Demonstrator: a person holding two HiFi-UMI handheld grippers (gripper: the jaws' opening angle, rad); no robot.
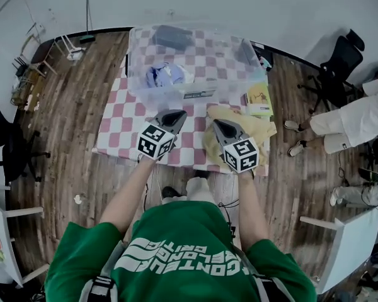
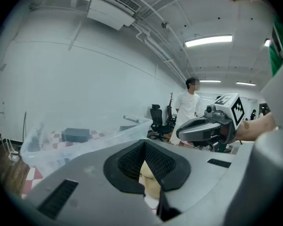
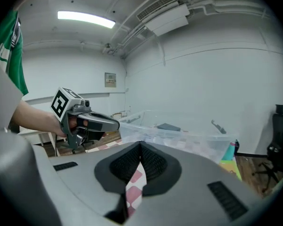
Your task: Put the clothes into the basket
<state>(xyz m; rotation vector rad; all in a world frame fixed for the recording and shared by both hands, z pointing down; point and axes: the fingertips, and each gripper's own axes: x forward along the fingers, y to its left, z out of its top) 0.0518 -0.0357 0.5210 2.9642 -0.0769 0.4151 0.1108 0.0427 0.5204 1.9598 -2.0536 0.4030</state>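
The basket (image 1: 137,68), a clear plastic bin, stands on the far half of the desk (image 1: 121,123), which wears a red-and-white checked cloth. Inside the basket, toward its left end, lies a blue garment (image 1: 166,75). A dark grey thing (image 1: 172,36) sits by its far wall and another dark thing (image 1: 246,52) by its right end; what these two are cannot be told. A yellow garment (image 1: 259,131) lies crumpled on the desk just in front of the basket's right half, outside it. A yellow booklet (image 1: 259,99) rests against the basket's right front corner. The left gripper (image 1: 174,114) points at the basket's near wall, close to its middle, and its jaws are pressed together with nothing in them. The right gripper (image 1: 218,124) is beside it, over the left edge of the yellow garment, its jaws likewise closed and empty. Whether it touches the garment cannot be told. In the left gripper view the basket (image 2: 61,128) rises beyond the closed jaws and the right gripper (image 2: 180,133) shows to the right of it. In the right gripper view the left gripper (image 3: 117,124) hangs just left of the basket (image 3: 188,136). A person in white (image 1: 359,118) sits well to the right of the basket.
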